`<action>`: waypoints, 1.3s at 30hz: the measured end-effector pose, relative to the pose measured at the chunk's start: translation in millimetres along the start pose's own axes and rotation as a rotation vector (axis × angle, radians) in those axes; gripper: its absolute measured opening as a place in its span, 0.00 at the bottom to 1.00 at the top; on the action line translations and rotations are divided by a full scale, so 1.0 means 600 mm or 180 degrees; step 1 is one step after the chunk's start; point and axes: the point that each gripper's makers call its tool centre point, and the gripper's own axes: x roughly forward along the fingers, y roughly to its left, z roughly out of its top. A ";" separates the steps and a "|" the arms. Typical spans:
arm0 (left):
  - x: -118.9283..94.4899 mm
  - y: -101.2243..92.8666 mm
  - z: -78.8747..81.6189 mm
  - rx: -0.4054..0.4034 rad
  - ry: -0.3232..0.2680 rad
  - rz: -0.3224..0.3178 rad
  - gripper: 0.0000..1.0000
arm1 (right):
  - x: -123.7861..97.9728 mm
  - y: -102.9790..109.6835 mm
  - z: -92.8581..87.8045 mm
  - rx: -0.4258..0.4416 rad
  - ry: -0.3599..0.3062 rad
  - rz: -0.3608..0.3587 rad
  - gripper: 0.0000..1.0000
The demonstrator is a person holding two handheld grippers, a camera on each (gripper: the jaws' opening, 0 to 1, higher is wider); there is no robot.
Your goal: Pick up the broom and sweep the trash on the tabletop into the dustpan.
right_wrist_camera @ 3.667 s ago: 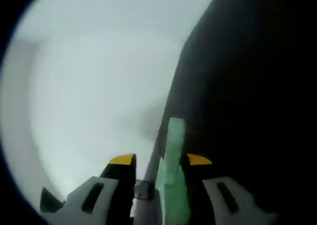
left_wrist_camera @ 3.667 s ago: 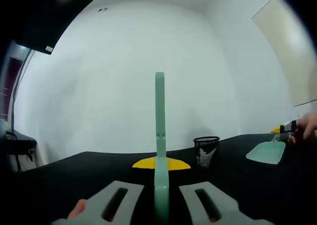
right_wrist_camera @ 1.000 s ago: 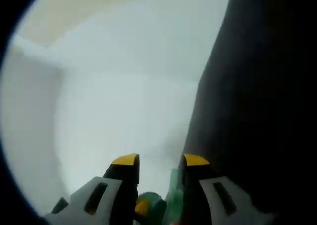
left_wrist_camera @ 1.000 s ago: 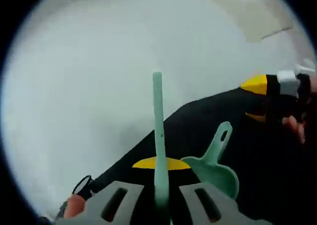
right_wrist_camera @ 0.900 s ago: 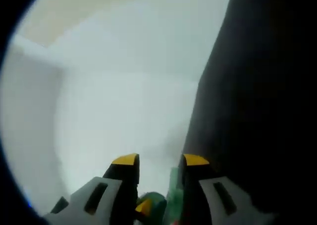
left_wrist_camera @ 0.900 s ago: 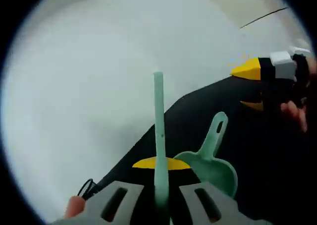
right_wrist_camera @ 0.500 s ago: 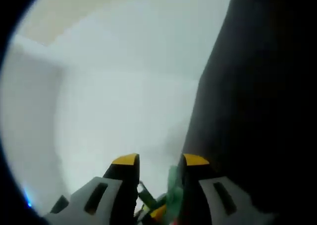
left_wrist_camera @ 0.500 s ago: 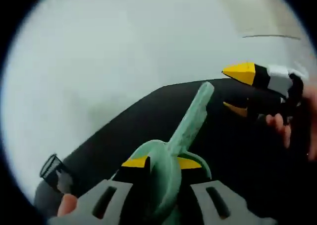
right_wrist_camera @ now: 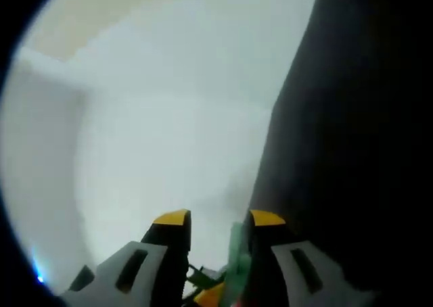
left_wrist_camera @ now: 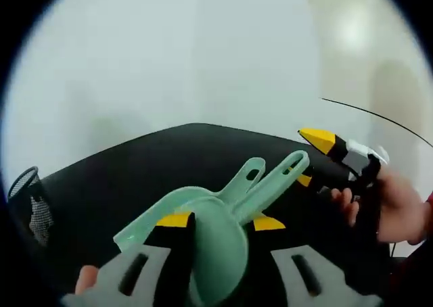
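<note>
In the left gripper view, the left gripper (left_wrist_camera: 216, 220) rises from the bottom edge, its yellow-tipped jaws set apart with a mint-green dustpan (left_wrist_camera: 203, 236) between them. The pan's scoop fills the gap at lower centre, and its handle runs up and to the right, ending in a loop just right of centre. A second mint-green handle, which looks like the broom (left_wrist_camera: 274, 180), lies right beside it at the same slant, its end a little higher and further right. Whether the jaws actually clamp the pan or the broom — or merely frame them — cannot be told from here. A fingertip (left_wrist_camera: 86, 278) shows at the lower left, beside the gripper body. Behind everything runs the black tabletop (left_wrist_camera: 135, 178), with a white wall above it. A black mesh basket (left_wrist_camera: 30, 205) stands at the far left edge. At the right, a hand (left_wrist_camera: 399, 209) holds the right gripper (left_wrist_camera: 312, 157), whose yellow tips point to the upper left, close to the ends of the two handles but not touching them; its jaws stand slightly apart.

In the right gripper view, the right gripper (right_wrist_camera: 218, 218) comes up from the bottom with a clear gap between its jaws. Low in that gap sit blurred mint-green (right_wrist_camera: 237, 260) and yellow shapes — too indistinct to name. The tabletop (right_wrist_camera: 358, 151) fills the right side as a dark mass.
</note>
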 end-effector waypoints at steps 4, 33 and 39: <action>-0.003 -0.017 0.007 -0.0137 -0.0108 -0.0204 0.30 | 0.001 0.000 -0.001 0.0000 0.0015 0.0001 0.34; -0.028 -0.021 0.046 0.1480 0.0152 -0.1142 0.21 | 0.003 0.002 -0.009 0.0023 0.0116 0.0034 0.33; -0.005 -0.062 0.037 0.1784 0.0373 -0.1697 0.21 | 0.003 0.001 -0.008 0.0031 0.0115 0.0034 0.33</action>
